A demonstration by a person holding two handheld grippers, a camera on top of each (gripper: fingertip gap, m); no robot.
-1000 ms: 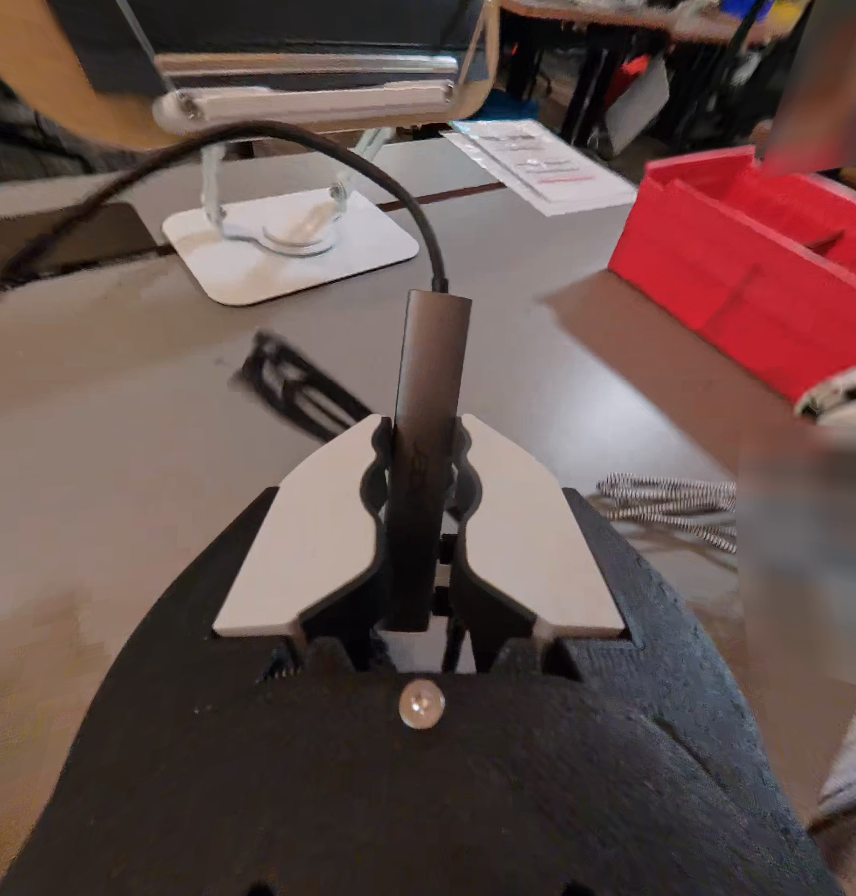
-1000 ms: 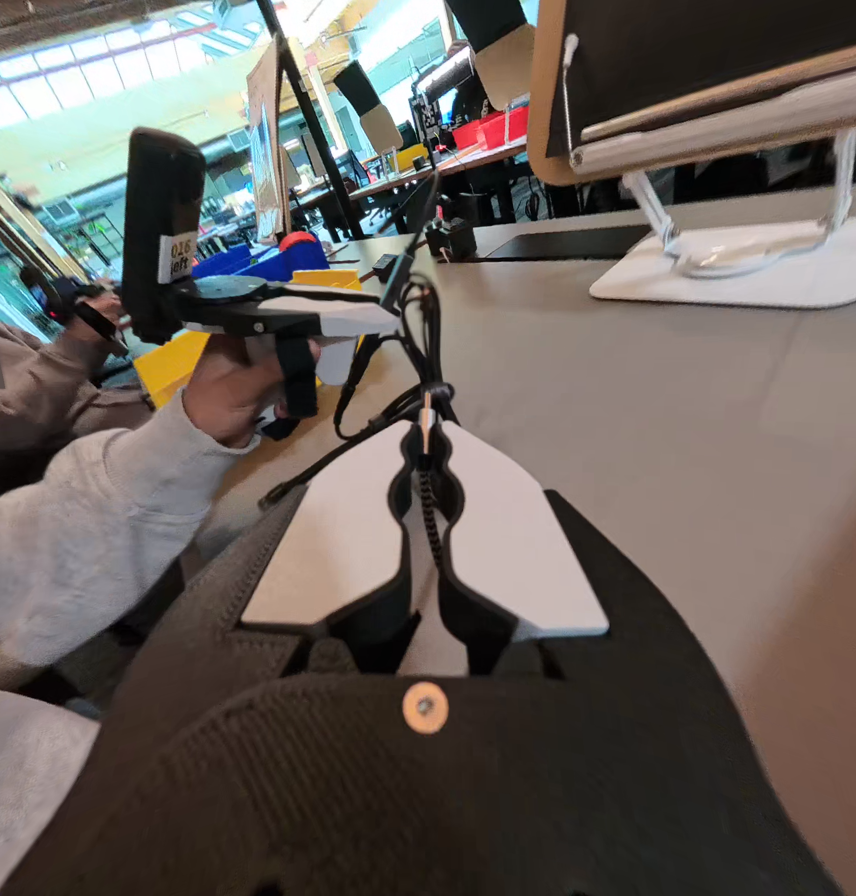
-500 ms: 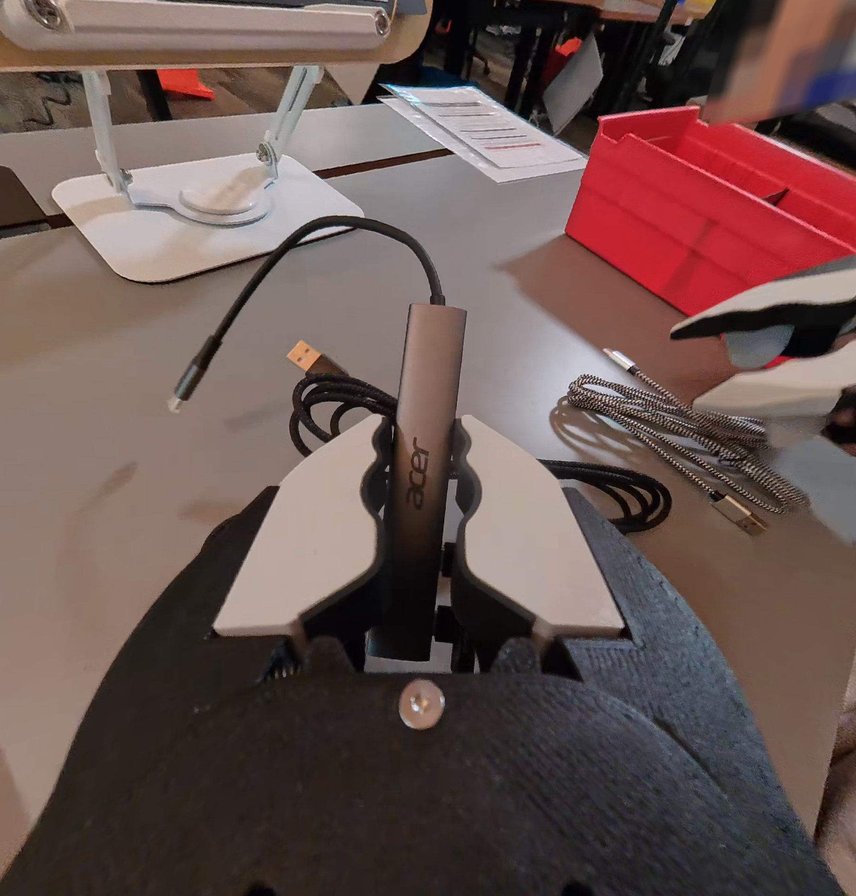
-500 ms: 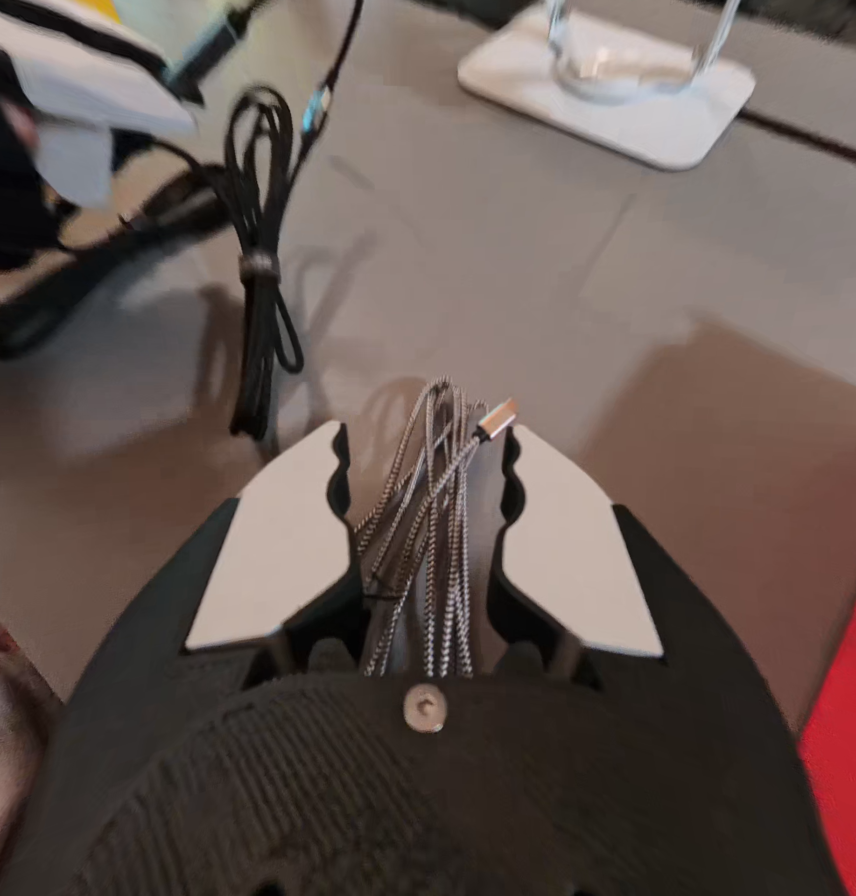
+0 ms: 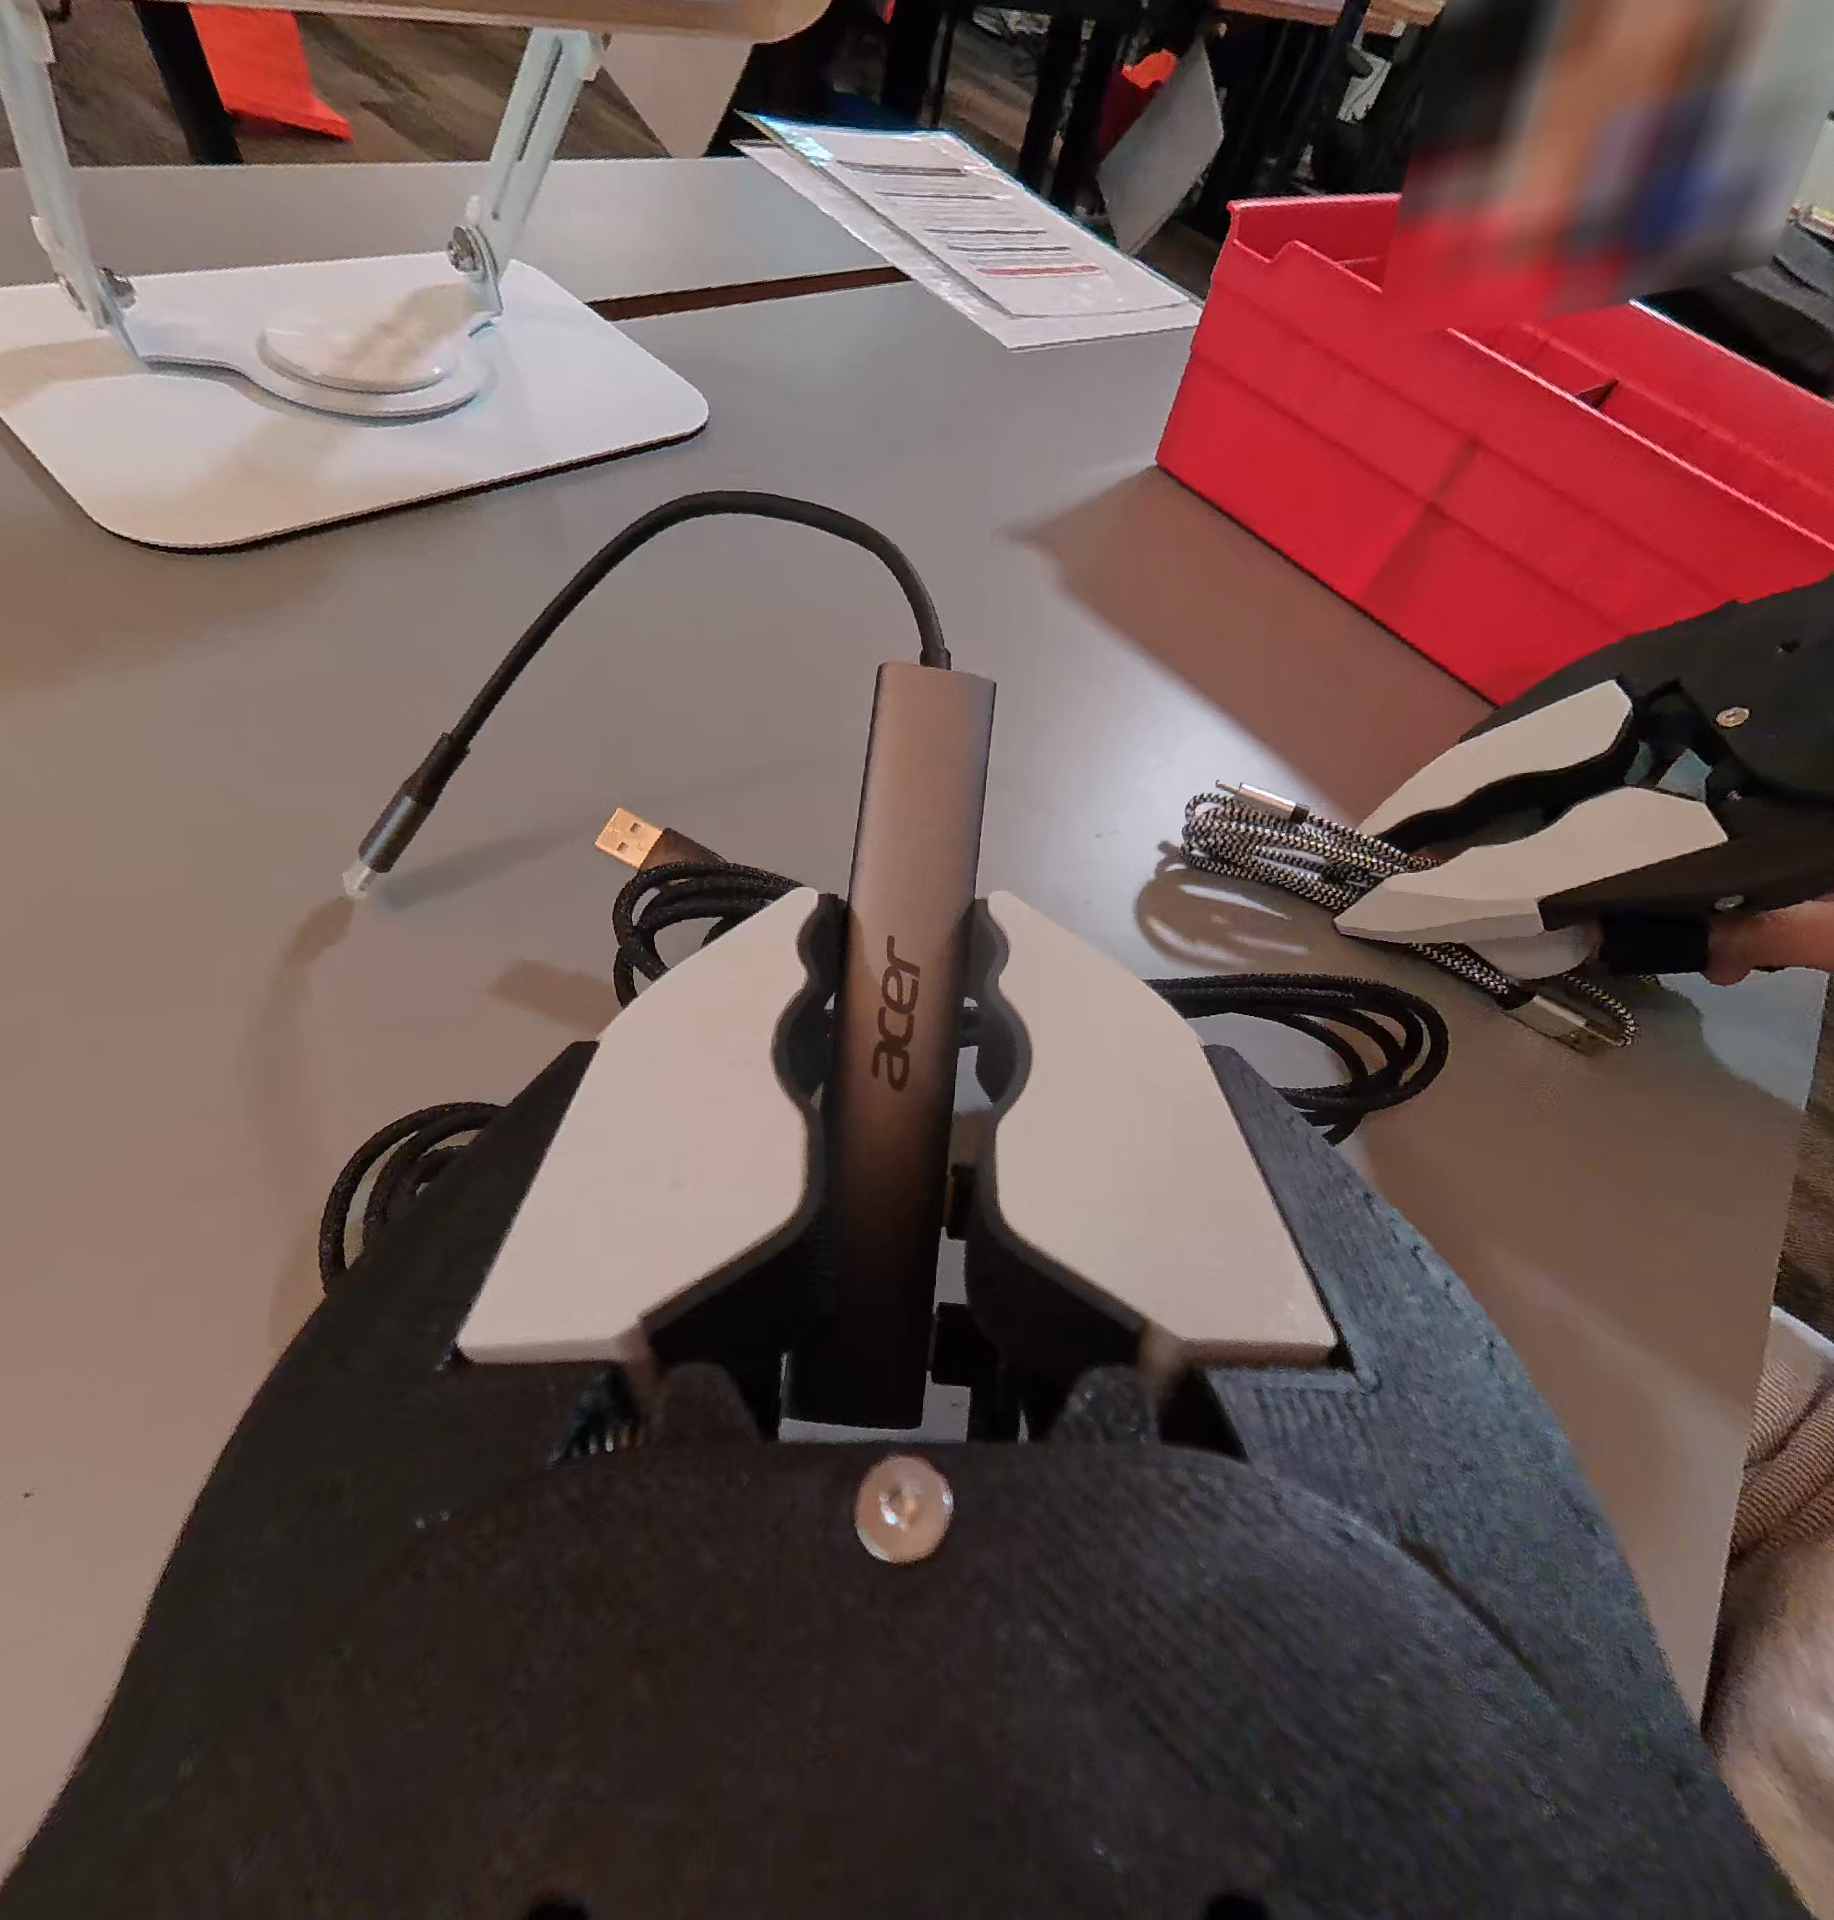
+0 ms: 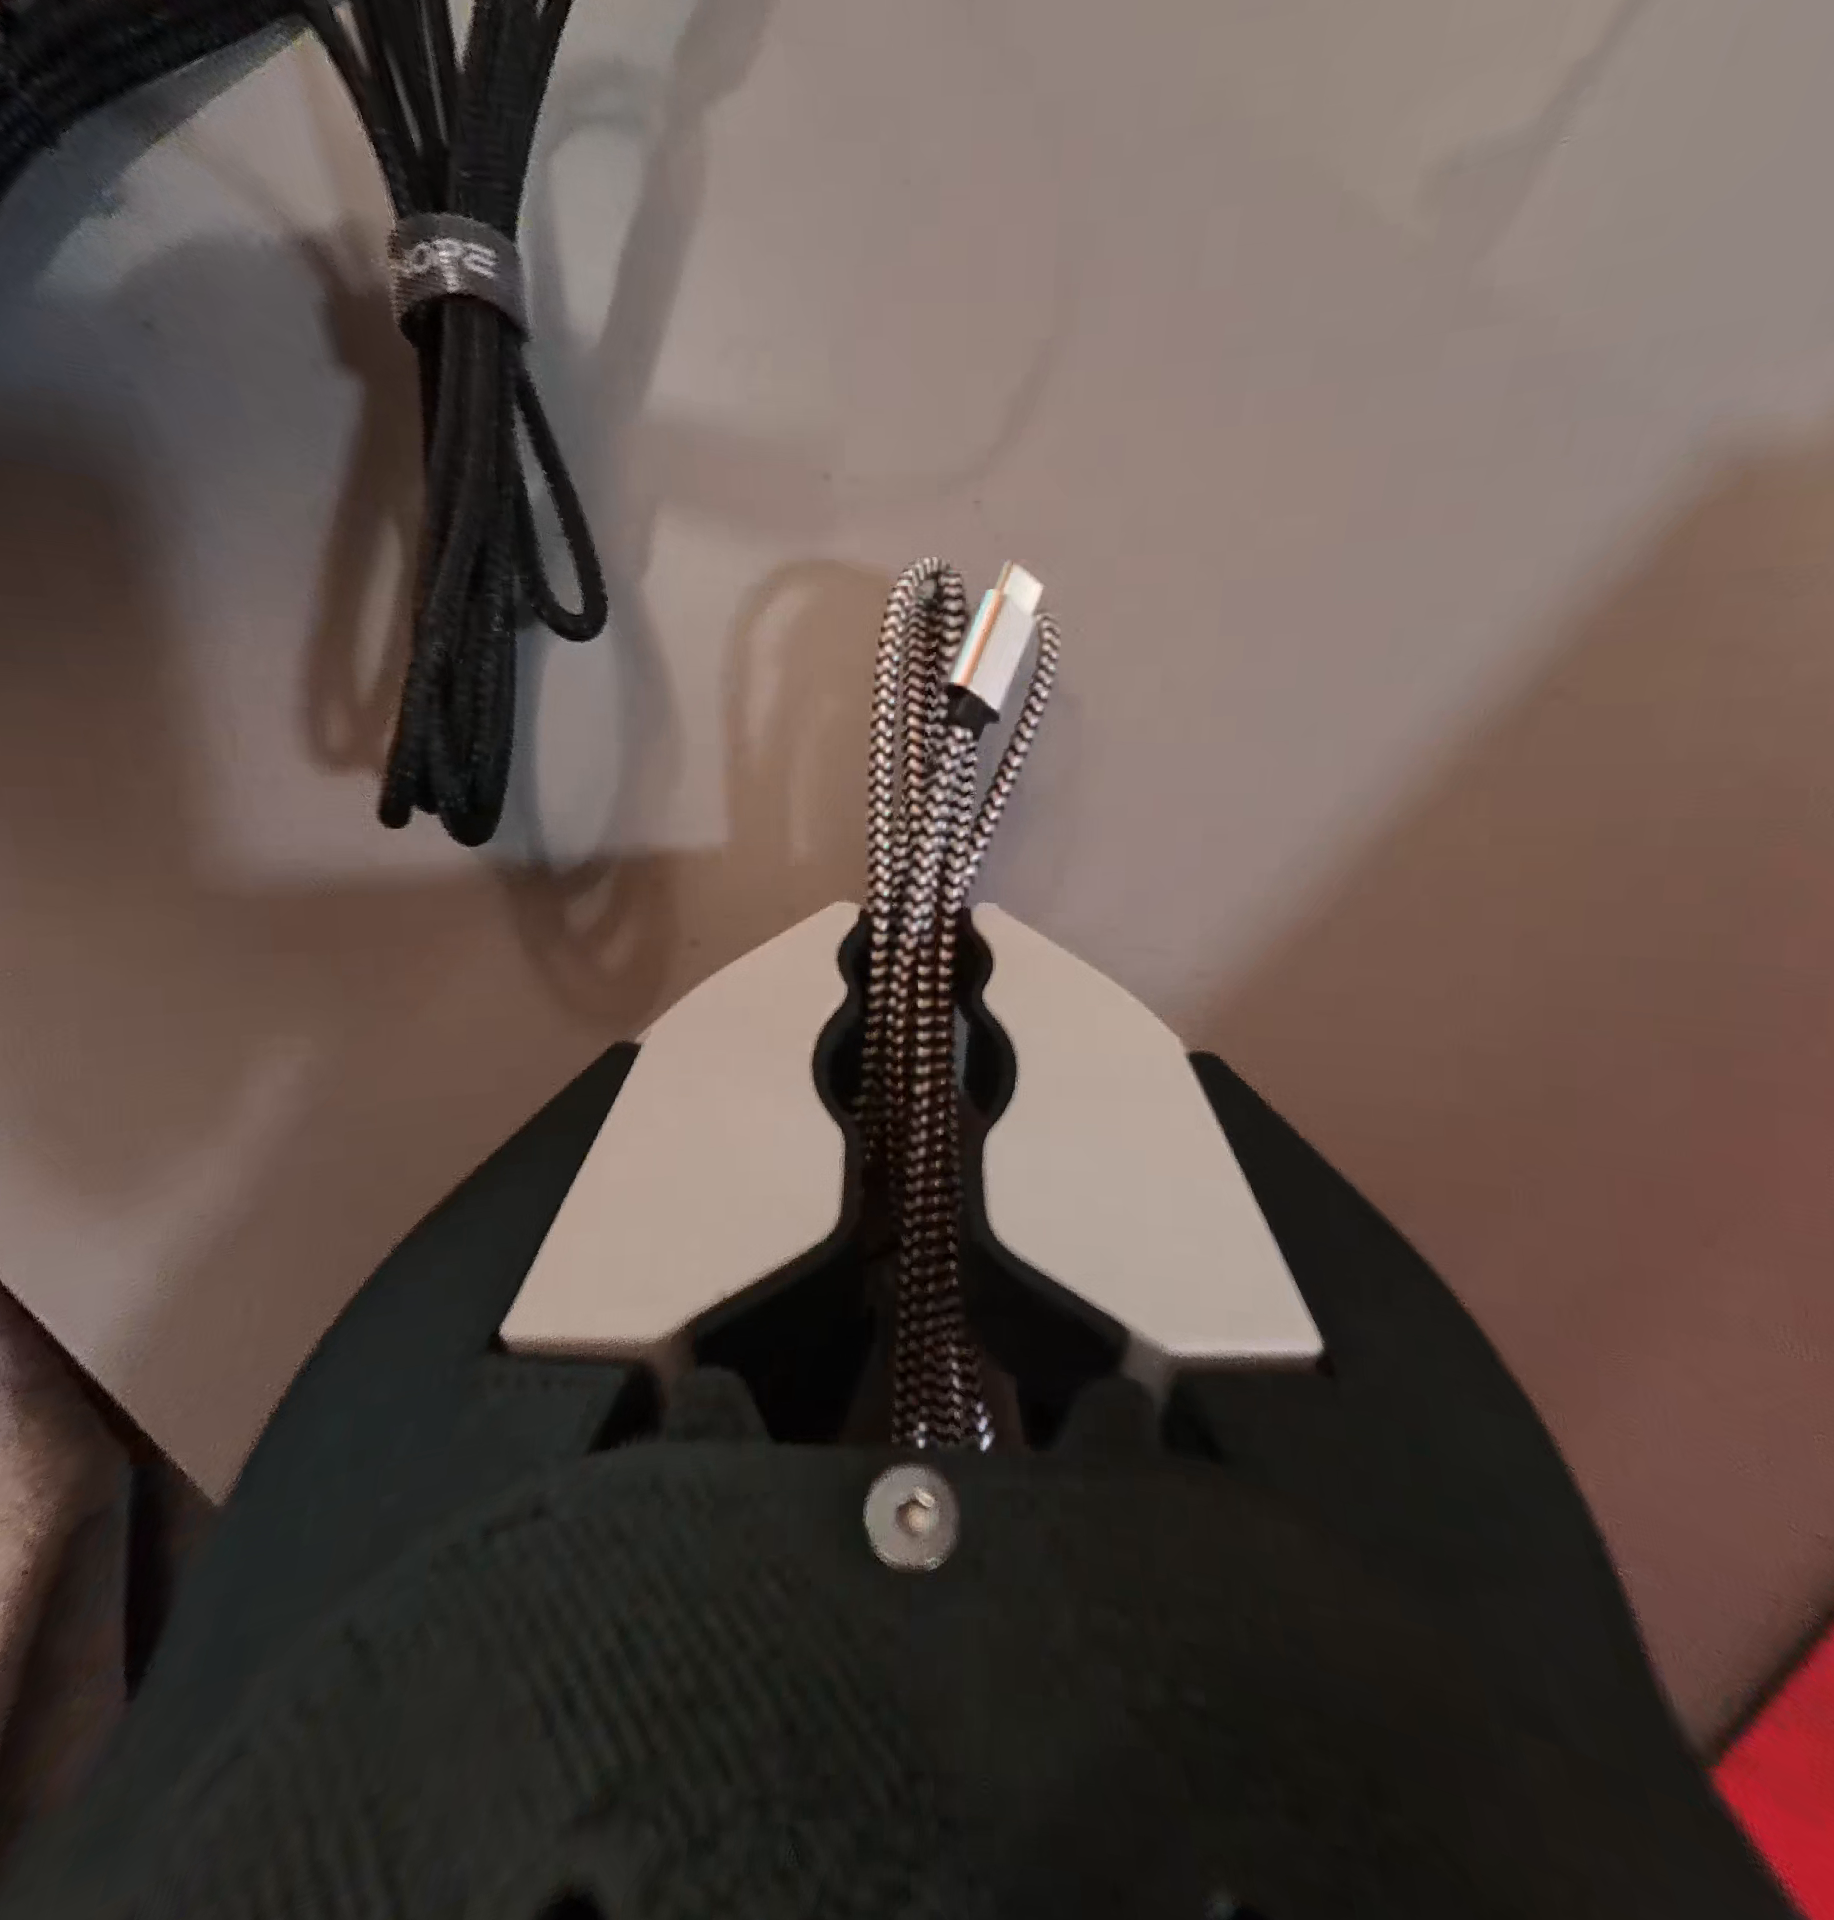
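My left gripper is shut on a slim dark grey hub and holds it above the grey table. The hub's short black lead arcs left and ends in a plug hanging free. My right gripper is shut on a coiled black-and-white braided cable, whose silver plug sticks out past the fingertips. The right gripper also shows in the left wrist view, low over the table at the right, on that same cable.
A bundled black cable with a gold plug lies on the table under the hub; it also shows in the right wrist view with a grey strap. A white stand base sits far left, a red bin far right, a sheet of paper behind. Spacing between my two grippers at the tips: around 20 cm.
My right gripper came down over the braided cable with its jaws open and has closed on it. My left gripper has tilted down toward the table, still holding the hub.
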